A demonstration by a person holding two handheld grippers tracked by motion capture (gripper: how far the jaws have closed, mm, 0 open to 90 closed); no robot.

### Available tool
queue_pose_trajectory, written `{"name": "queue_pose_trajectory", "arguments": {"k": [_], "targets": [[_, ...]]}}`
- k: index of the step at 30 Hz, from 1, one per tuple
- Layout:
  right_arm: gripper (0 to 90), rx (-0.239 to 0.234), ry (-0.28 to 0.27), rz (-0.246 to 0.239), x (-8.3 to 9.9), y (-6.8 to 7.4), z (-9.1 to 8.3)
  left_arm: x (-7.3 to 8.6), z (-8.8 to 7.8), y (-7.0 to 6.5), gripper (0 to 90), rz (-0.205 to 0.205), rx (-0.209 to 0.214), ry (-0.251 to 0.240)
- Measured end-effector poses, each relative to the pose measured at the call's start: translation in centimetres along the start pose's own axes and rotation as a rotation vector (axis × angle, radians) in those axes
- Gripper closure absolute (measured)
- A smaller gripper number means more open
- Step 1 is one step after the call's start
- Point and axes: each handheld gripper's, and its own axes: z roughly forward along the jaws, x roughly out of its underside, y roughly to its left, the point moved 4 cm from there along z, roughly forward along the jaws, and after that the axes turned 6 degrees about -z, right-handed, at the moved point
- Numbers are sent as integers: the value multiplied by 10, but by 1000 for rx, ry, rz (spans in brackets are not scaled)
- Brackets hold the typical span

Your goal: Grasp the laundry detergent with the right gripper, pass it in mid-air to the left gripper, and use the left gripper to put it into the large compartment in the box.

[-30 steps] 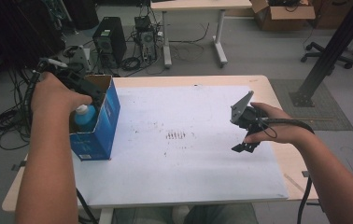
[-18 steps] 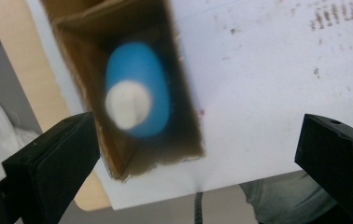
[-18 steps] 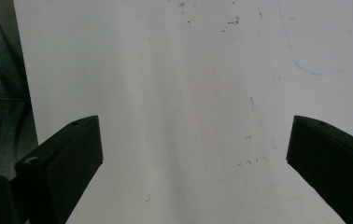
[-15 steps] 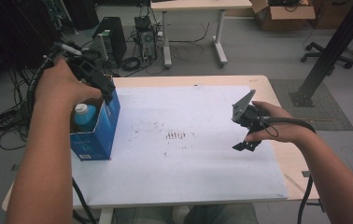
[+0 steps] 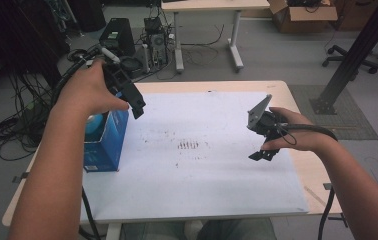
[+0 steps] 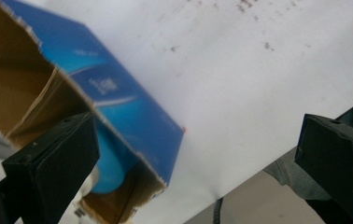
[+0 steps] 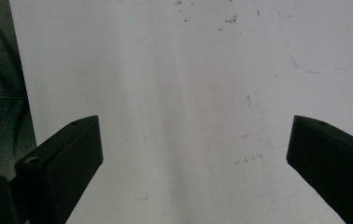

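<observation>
Both forearms bare, no sleeves. Left claw (image 5: 138,106): black, blocky jaws, black cable. Right claw (image 5: 262,145): black, grey three-cornered plate, black cable.

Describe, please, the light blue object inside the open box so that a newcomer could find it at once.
Start at the white sheet covering the wooden table, then go to its left edge, where an open blue cardboard box stands. Inside sits a rounded light blue object, paler and smoother than the box's brown inner walls.
</observation>
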Motion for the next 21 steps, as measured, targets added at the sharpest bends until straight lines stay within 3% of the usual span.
{"name": "queue_pose_trajectory", "arguments": {"k": [1,2,7,8,10,11,13,14,16,19,21], "targets": [[37,-1,1,-1,0,0,0,-1,1,-3,2,25,-4,0],[37,0,2,-3,-1,0,0,-1,1,-3,3,25,-4,0],[37,7,6,-8,-3,-1,0,-8,8,-19,3,148,20,19],[37,6,5,-10,-4,-1,0,-8,8,-19,3,148,20,19],[37,3,5,-13,-5,-1,0,-9,11,-27,3,216,27,35],[37,3,5,-13,-5,-1,0,-9,11,-27,3,216,27,35],[37,2,8,-16,-5,-1,0,-10,13,-32,3,254,37,46],[37,2,9,-19,-6,-2,-1,-10,15,-37,3,302,45,52],[37,1,7,-19,-6,-2,-1,-10,17,-40,3,315,51,60],[37,-6,16,-31,-8,-2,-1,-10,21,-50,3,385,62,70],[37,-9,17,-33,-9,-2,-1,-10,22,-52,4,399,64,71]]}}
